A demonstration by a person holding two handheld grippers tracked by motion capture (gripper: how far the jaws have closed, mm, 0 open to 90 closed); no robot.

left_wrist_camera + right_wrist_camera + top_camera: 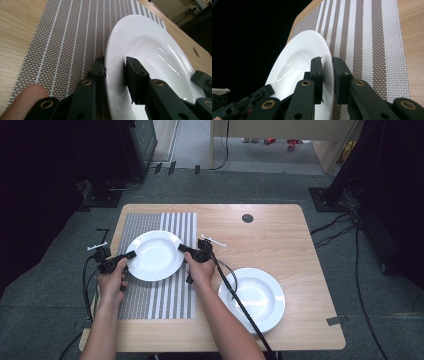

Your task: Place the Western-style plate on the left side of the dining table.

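Observation:
A white deep plate [155, 255] lies over the upper part of a grey-and-white striped placemat [160, 300] on the wooden table [280, 235]. My left gripper [130, 255] holds the plate's left rim and my right gripper [183, 248] holds its right rim. In the left gripper view the plate [150, 50] has its rim between the jaws of the left gripper [115, 62], one jaw under and one on top. In the right gripper view the right gripper [327, 61] is shut tight on the plate [299, 57] at its rim, with the placemat [372, 50] beyond.
A second white deep plate [255, 297] sits on the bare wood at the right front, under the right forearm and its black cable [240, 300]. A round black grommet [247, 218] is set near the table's far edge. Cables and stands lie on the floor around.

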